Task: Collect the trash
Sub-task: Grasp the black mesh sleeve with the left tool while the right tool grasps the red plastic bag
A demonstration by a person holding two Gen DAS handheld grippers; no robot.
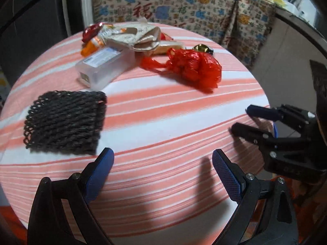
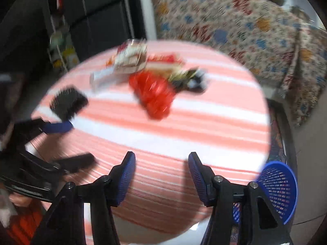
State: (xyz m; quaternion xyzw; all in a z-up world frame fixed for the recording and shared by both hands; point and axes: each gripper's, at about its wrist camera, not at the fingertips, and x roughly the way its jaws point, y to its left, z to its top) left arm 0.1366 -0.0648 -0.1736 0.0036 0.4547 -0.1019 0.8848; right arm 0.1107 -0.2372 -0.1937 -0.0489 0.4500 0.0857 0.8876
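L gripper (image 1: 162, 172): jaws wide apart, nothing betw. them; blue pads (image 1: 100, 175) hang over the near edge of the table, no contact w/ any item.
R gripper (image 2: 161, 174): jaws apart too, empty; over the near-right part of the table. Also seen in L wrist view at far right (image 1: 241, 118), fingers spread, above the table's right edge.
Table (image 1: 163, 126): round, pink/white striped cloth.
Black mesh pad (image 1: 65, 122): lies flat at near-left, closest item to L gripper, just beyond its left pad, not touching.
Red plastic bag (image 1: 190, 67): crumpled, mid-far on the table, knotted tail pointing left; well apart from both grippers.
Clear plastic box (image 1: 102, 67): labelled lid, left of the red bag, betw. mesh pad and the far pile.
Wrapper pile (image 1: 132, 38): crumpled paper, orange and red packets at the far edge, touching the box's far end.
Gold-black wrapper (image 1: 202, 48): just behind the red bag.
Blue basket (image 2: 280, 192): mesh-walled, off the table at its near-right side, beside R gripper; contents can't be made out.
Patterned cloth (image 1: 184, 6): draped behind the table.
R view: motion-blurred, small details unreadable.
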